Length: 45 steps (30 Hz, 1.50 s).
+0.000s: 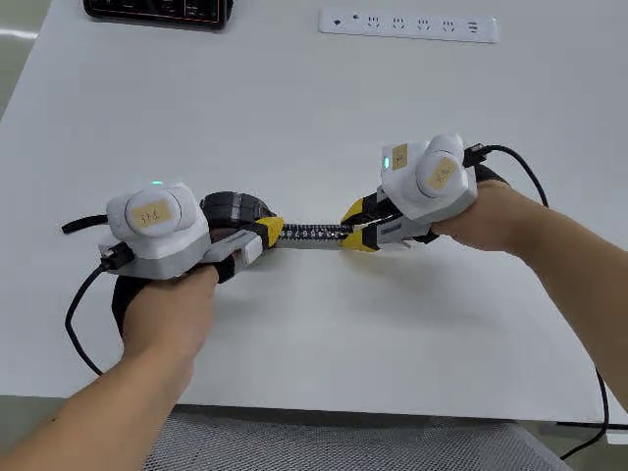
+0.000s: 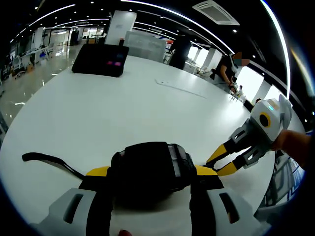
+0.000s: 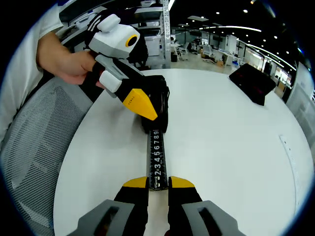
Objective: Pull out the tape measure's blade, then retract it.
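Nearest me, left gripper (image 2: pixel 152 173) clamps the tape measure's black case (image 1: pixel 234 209) on the white table (image 1: pixel 294 98). Its blade (image 3: pixel 156 157) runs straight rightward between the 2 grippers, its tip pinched by right gripper (image 3: pixel 157 183), jaws nearly closed. I'd pull along that axis, away from the case.

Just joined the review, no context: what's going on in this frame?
A person at a white table holds a gripper in each hand. The left gripper has its jaws closed around a black tape measure case. The right gripper pinches the end of the black blade with white numbers. A short stretch of blade is out, spanning the gap between the two grippers. Retraction is not yet done.
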Each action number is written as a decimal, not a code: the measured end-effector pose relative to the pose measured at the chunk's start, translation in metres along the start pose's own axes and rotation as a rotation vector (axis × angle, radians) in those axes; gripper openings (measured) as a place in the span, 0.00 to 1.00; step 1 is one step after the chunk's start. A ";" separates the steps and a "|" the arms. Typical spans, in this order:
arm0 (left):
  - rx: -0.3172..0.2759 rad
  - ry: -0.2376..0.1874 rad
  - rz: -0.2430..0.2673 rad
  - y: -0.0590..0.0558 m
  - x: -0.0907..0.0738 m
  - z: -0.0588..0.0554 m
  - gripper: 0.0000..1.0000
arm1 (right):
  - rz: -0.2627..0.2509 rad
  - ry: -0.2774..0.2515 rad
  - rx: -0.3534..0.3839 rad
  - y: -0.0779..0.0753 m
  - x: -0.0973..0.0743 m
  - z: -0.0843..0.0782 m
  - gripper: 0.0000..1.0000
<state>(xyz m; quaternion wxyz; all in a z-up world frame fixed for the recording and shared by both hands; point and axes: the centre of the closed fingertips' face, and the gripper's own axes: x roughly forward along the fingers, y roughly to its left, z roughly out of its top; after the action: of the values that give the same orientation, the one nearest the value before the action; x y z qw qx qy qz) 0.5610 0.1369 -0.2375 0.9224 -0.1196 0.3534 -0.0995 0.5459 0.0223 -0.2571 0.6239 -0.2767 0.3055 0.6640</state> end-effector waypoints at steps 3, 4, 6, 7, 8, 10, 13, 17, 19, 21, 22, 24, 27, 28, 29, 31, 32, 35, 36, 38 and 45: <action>-0.001 0.000 -0.001 0.000 0.000 0.000 0.59 | 0.000 -0.003 0.001 0.000 0.003 0.003 0.11; -0.001 0.000 -0.001 0.000 0.000 0.000 0.59 | 0.001 -0.004 0.001 0.000 0.004 0.004 0.11; -0.001 -0.001 -0.001 0.000 0.000 0.000 0.59 | 0.001 -0.006 0.002 0.000 0.007 0.007 0.11; -0.001 0.000 -0.001 0.000 0.000 0.000 0.59 | 0.002 -0.007 0.001 0.001 0.008 0.008 0.11; -0.001 0.000 -0.001 0.000 0.000 0.000 0.59 | 0.002 -0.010 0.001 0.001 0.009 0.009 0.11; 0.000 0.000 -0.002 0.000 0.000 0.000 0.59 | 0.004 -0.015 0.003 0.001 0.012 0.012 0.11; 0.000 0.001 -0.002 -0.001 0.000 0.000 0.59 | 0.006 -0.025 0.004 0.001 0.015 0.016 0.11; -0.001 -0.001 -0.003 0.000 0.000 0.000 0.59 | 0.009 -0.046 0.008 0.002 0.021 0.023 0.11; -0.002 -0.001 -0.002 0.000 0.000 0.000 0.59 | 0.009 -0.053 0.008 0.001 0.024 0.026 0.11; -0.003 -0.002 -0.002 0.000 0.000 0.000 0.59 | 0.010 -0.058 0.007 0.001 0.026 0.028 0.11; -0.002 -0.002 -0.002 0.000 0.000 0.000 0.59 | 0.011 -0.059 0.007 0.001 0.027 0.029 0.11; -0.003 -0.002 -0.002 0.000 0.000 0.000 0.59 | 0.012 -0.062 0.007 0.000 0.028 0.031 0.11; -0.004 -0.003 -0.002 0.000 0.000 0.000 0.59 | 0.012 -0.067 0.007 0.000 0.030 0.032 0.11; -0.004 -0.003 -0.001 0.000 0.000 0.000 0.59 | 0.012 -0.069 0.007 0.000 0.031 0.033 0.11; -0.004 -0.003 -0.002 0.000 0.000 0.000 0.59 | 0.012 -0.073 0.010 -0.001 0.032 0.034 0.11; -0.005 -0.004 -0.002 0.000 0.000 0.000 0.59 | 0.011 -0.079 0.010 0.000 0.034 0.037 0.11; -0.005 -0.004 -0.003 0.000 0.000 0.000 0.59 | 0.012 -0.081 0.010 0.000 0.035 0.038 0.11; -0.008 -0.004 -0.005 0.001 -0.001 0.000 0.59 | 0.013 -0.092 0.013 0.000 0.039 0.044 0.11; -0.008 -0.004 -0.006 0.001 -0.001 0.000 0.59 | 0.013 -0.093 0.011 -0.001 0.041 0.046 0.11; -0.008 -0.003 -0.006 0.001 -0.001 0.000 0.59 | 0.013 -0.097 0.011 -0.001 0.044 0.048 0.11; -0.013 -0.006 -0.009 0.001 -0.001 0.000 0.59 | 0.014 -0.106 0.009 -0.002 0.050 0.055 0.11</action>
<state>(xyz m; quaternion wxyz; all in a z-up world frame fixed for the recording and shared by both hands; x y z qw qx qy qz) 0.5607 0.1386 -0.2370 0.9223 -0.1273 0.3507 -0.1008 0.5449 0.0965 -0.2583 0.6358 -0.2362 0.2769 0.6807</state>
